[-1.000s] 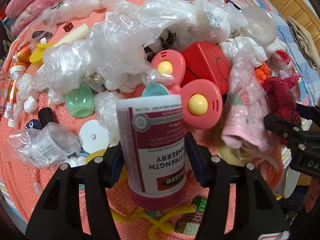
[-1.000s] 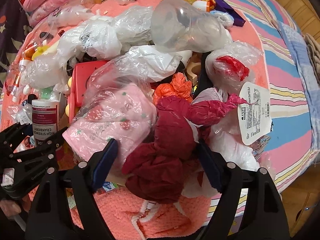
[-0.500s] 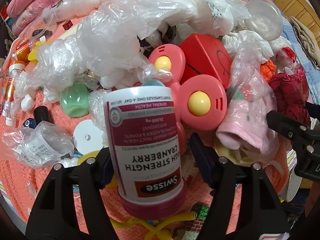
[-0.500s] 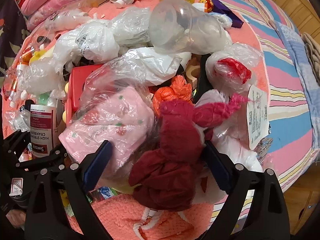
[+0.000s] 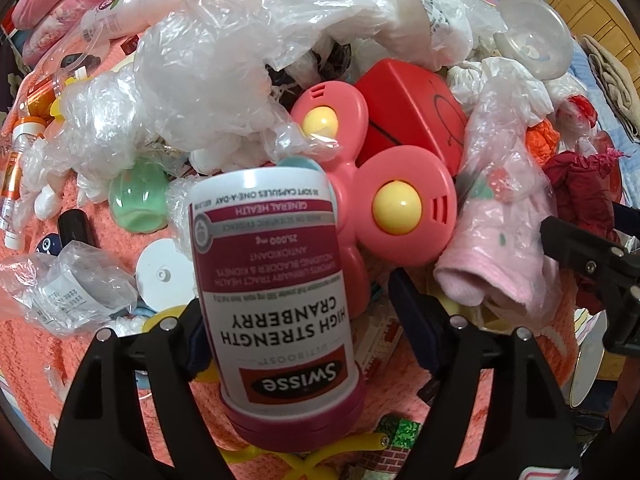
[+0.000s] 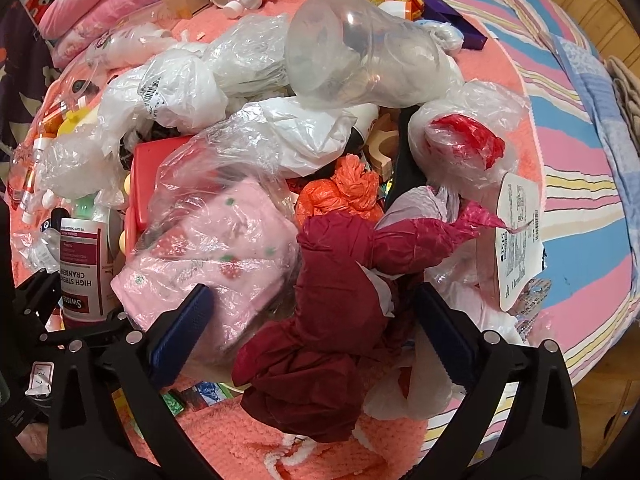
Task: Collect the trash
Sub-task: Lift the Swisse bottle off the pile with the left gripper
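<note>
While sorting through the heap on the bed cover [image 5: 28,360], probably at the picking step, with nothing firmly taken yet. Left gripper [image 5: 306,316]: jaws apart around the pill bottle [image 5: 272,280], one pad touching its side, the other pad clear of it with a gap showing, so apparently no real grip. Right gripper [image 6: 312,328]: jaws wide, one on each side of a crumpled dark red bag [image 6: 320,320], not pressing it.

Bottle just in front of the pink toy [image 5: 384,208] with the yellow balls, partly covering its near lobe, and beside the white lid [image 5: 162,274] on the far side from the toy. Seen again from the right wrist, at the edge of the heap, beside the pink cloth in its clear wrap [image 6: 224,252].

Bottle upside down: cap toward the camera, flat base pointing away to the heap, label text inverted. Long axis roughly along the fingers, leaning a little off centre.

Next, likely to need closing the left jaws squarely on the round body, above the cap, before lifting; a smooth round wall may slip or roll out. For the red bag, enough to pinch the bunched middle.
</note>
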`<state>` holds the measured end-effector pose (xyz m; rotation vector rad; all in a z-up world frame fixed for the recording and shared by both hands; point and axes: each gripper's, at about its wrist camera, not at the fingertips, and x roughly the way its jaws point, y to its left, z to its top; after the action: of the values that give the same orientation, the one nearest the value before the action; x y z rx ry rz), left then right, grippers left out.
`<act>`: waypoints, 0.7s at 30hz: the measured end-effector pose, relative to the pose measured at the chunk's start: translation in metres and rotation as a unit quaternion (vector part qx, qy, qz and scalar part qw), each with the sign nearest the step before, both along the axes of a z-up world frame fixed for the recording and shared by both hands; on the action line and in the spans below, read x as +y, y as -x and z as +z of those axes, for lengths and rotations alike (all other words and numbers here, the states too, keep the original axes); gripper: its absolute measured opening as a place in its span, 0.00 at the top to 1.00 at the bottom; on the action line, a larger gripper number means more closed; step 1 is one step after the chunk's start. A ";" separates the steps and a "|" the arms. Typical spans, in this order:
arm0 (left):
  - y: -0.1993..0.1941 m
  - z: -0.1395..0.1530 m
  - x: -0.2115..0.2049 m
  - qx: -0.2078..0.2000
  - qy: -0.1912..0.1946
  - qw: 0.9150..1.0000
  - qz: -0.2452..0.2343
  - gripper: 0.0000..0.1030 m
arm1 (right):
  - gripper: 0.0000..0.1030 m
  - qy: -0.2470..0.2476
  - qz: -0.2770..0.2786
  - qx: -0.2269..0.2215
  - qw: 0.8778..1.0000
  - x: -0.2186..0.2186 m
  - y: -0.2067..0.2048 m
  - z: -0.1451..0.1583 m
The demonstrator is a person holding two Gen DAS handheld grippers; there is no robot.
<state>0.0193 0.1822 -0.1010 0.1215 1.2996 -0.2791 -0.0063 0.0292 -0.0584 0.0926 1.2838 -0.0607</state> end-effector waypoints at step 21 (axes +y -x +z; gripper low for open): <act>-0.002 0.016 0.033 0.000 0.022 1.000 0.011 0.46 | 0.35 -0.016 -0.004 0.004 1.000 -0.008 0.008 0.013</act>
<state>0.0211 0.2153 -0.0855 0.0687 1.2922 -0.2886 -0.0141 0.0210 -0.0455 0.1254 1.2925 -0.0466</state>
